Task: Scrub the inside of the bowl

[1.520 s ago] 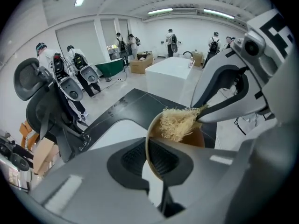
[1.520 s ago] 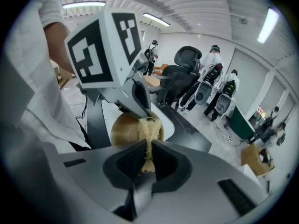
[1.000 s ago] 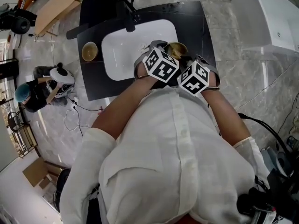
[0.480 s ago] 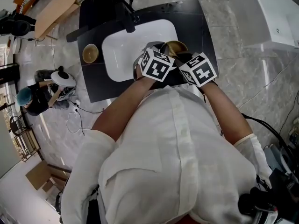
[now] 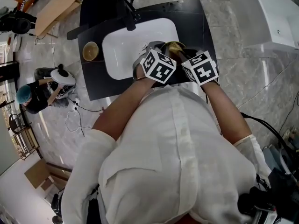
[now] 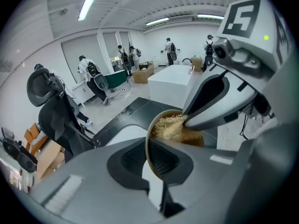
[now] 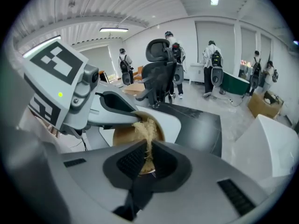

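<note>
Head view: the bowl (image 5: 174,45) is at the 3 o'clock edge of the white sink (image 5: 121,45). The right gripper (image 5: 189,59) has rolled and moved a little toward 12 o'clock since 1 second ago.

Left gripper view: the left gripper (image 6: 148,164) has just been closing and now pinches the bowl's rim.

Right gripper view: its jaws squeeze the straw-coloured scrubber (image 7: 145,129), which pokes into the bowl at 12 o'clock.

I think the bowl is now held firm, so scrubbing is under way.

Left hand-held gripper (image 6: 150,158) jaws just closing onto bowl (image 6: 194,138) rim; right hand-held gripper (image 7: 147,161) pinching scrubber (image 7: 145,130).
</note>
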`<state>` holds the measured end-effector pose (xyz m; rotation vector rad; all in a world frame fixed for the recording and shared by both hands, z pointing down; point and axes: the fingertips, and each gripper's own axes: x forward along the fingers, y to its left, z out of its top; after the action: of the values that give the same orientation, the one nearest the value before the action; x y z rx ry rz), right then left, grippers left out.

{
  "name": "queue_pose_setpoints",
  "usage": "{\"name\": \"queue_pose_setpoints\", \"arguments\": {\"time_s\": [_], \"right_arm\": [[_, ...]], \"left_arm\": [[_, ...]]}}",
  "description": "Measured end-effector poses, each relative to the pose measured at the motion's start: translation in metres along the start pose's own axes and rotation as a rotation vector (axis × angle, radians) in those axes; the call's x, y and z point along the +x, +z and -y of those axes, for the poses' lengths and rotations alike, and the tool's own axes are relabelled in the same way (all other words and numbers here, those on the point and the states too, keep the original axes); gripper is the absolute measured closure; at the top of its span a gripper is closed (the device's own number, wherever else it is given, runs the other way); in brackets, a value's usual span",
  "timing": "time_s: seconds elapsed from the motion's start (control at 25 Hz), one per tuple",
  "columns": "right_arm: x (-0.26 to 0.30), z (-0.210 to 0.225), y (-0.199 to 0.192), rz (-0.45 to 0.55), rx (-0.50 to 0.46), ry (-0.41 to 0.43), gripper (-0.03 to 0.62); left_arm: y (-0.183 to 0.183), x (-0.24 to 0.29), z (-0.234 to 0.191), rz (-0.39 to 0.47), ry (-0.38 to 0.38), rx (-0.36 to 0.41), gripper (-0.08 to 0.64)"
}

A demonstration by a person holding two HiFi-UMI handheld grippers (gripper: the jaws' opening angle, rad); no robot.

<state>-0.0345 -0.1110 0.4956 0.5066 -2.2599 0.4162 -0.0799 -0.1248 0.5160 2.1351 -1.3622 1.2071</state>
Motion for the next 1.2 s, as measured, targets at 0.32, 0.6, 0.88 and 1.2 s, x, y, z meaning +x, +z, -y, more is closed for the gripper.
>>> {"name": "queue_pose_setpoints", "arguments": {"time_s": [0.32, 0.6, 0.88, 1.2], "right_arm": [[0.002, 0.009, -0.025, -0.048, 0.027, -0.023, 0.565], [0.012, -0.009, -0.039, -0.080, 0.052, 0.055, 0.566], [0.014, -0.024, -0.024, -0.057, 0.025, 0.108, 0.566], [0.008, -0.006, -0.010, -0.025, -0.031, 0.005, 0.566]], "left_arm": [[0.011, 0.000, 0.000, 0.026, 0.055, 0.089, 0.541], [0.013, 0.001, 0.002, 0.032, 0.075, 0.115, 0.540], [0.013, 0.000, 0.002, 0.028, 0.073, 0.113, 0.545], [-0.001, 0.003, 0.006, -0.013, 0.050, 0.103, 0.549]]}}
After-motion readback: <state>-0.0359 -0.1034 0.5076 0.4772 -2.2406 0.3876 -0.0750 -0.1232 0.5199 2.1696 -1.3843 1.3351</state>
